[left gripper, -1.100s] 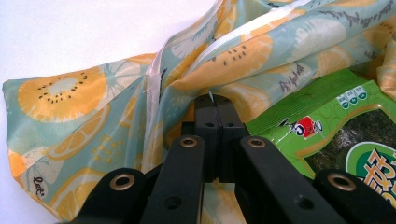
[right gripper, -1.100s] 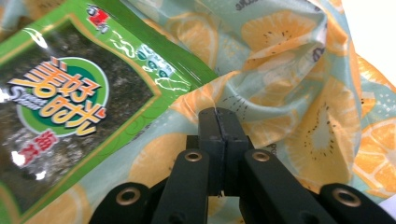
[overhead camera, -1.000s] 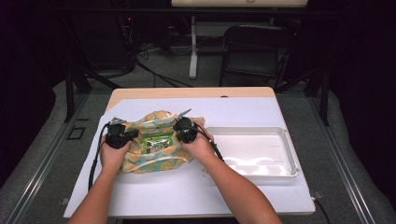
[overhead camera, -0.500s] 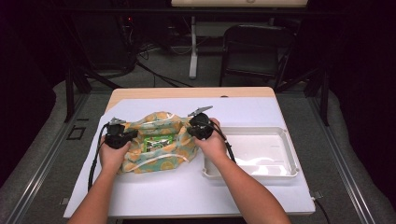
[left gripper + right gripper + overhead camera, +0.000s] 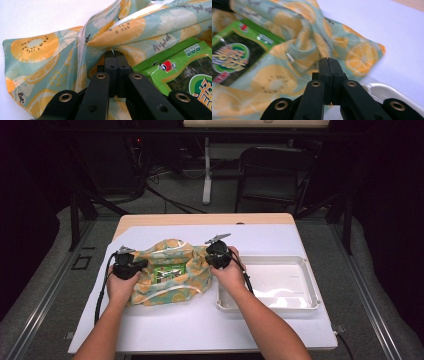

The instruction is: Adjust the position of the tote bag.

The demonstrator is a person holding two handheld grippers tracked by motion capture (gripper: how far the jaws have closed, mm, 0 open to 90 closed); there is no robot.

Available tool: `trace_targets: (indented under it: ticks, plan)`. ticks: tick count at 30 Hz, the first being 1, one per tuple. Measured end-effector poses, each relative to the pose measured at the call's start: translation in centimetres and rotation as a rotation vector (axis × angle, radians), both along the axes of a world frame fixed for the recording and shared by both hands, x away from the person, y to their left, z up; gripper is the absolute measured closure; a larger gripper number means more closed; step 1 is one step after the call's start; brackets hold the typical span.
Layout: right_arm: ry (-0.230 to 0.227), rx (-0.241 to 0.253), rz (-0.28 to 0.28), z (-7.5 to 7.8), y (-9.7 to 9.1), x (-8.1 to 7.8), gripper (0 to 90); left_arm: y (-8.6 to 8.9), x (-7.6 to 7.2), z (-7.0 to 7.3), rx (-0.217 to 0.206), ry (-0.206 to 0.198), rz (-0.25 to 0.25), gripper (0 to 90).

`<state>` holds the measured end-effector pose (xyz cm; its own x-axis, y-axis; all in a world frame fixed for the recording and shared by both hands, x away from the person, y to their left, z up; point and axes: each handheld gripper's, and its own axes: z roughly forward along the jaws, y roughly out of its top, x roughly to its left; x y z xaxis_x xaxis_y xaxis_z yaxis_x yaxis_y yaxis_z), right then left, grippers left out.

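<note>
A cloth bag (image 5: 150, 292) printed with orange and kiwi slices lies on the white sheet, its mouth pulled wide. Inside it lies a green snack packet (image 5: 169, 270). My left gripper (image 5: 144, 264) is shut on the bag's left edge, and my right gripper (image 5: 207, 262) is shut on its right edge. In the left gripper view the closed jaws (image 5: 115, 53) pinch a fold of the bag (image 5: 125, 27) beside the packet (image 5: 185, 65). In the right gripper view the closed jaws (image 5: 327, 60) hold the bag (image 5: 294, 25), with the packet (image 5: 232, 55) at the left.
A white tray (image 5: 310, 285) with nothing in it sits just right of the bag; my right hand is over its left rim. The white sheet (image 5: 200, 325) covers the tabletop. A dark chair (image 5: 270, 170) and cables stand beyond the table's far edge.
My right gripper has moved to the right with the bag's edge, stretching the mouth wider and showing more of the packet. The left gripper has stayed put.
</note>
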<state>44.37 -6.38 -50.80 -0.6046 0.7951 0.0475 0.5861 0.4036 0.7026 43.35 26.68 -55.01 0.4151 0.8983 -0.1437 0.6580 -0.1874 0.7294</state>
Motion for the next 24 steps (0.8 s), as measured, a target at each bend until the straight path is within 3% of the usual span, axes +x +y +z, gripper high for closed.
trace_targets:
  ticks: [4,9,12,14,15,19,22,24]
  plan:
    - [-0.013,0.029,0.049,0.5,1.0,-0.6,85.1,0.0,0.0,0.0,-0.001,0.0,0.001,90.0]
    - [-0.022,0.021,0.092,0.4,2.0,-0.8,80.6,0.0,0.0,0.0,0.0,0.0,0.001,90.0]
    - [0.0,0.014,0.089,-0.2,2.6,-0.6,76.4,0.0,0.0,0.0,0.0,0.0,0.001,90.0]
    - [-0.017,0.032,0.082,-0.8,2.9,-0.5,72.5,-0.1,0.0,-0.1,0.001,0.0,0.001,90.0]
    - [0.002,-0.012,0.108,-0.6,2.9,-0.4,71.4,-0.1,0.0,-0.1,0.0,0.001,0.001,90.0]
    - [0.008,-0.025,0.12,-1.4,3.5,-0.3,67.7,0.0,0.1,-0.1,0.0,0.001,0.001,90.0]
    - [0.031,-0.07,0.143,-1.9,3.8,-0.1,67.9,0.0,0.1,0.0,0.001,0.008,-0.002,90.0]
    - [0.039,-0.063,0.139,-2.3,4.0,-0.1,69.7,0.0,0.1,0.0,0.001,0.008,-0.002,90.0]
